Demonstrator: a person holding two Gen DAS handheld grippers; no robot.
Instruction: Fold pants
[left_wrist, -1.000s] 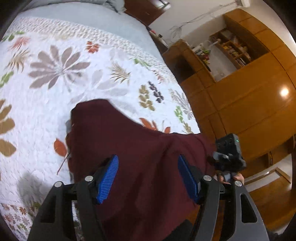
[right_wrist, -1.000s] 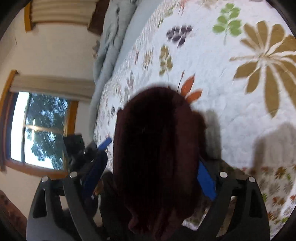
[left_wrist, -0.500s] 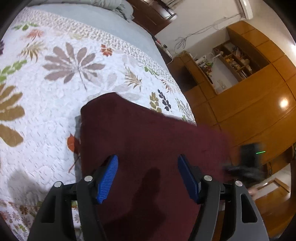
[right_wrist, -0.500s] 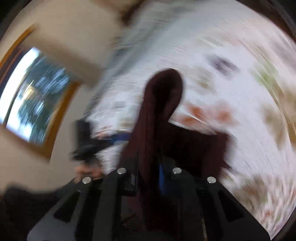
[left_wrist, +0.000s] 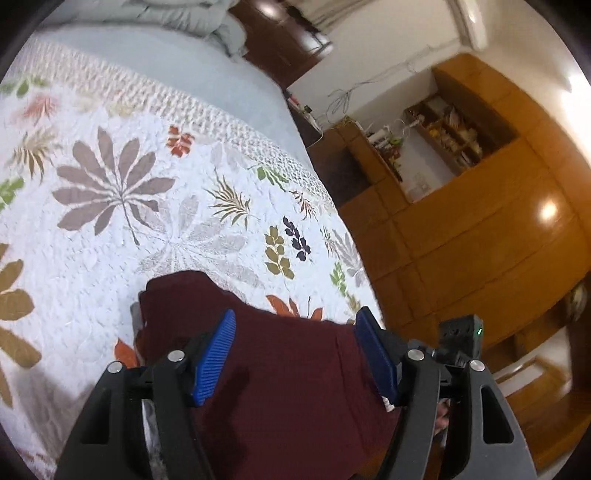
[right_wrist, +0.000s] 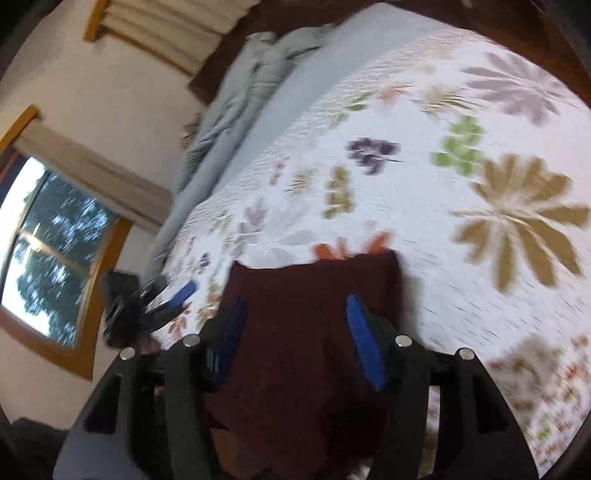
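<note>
Pants, dark red, are seen bunched at the near edge of the bed, on the quilt w/ leaf print. The cloth is spread under & between both claws. Left gripper: blue pads are held wide apart, w/ no pad pressed on the cloth. Right gripper: jaws have just been opening, and the pads are seen apart w/ the pants lying between them, not clamped. A grey blanket is heaped at the far end. Wood cabinets are seen beside the bed, a window on the other side.
</note>
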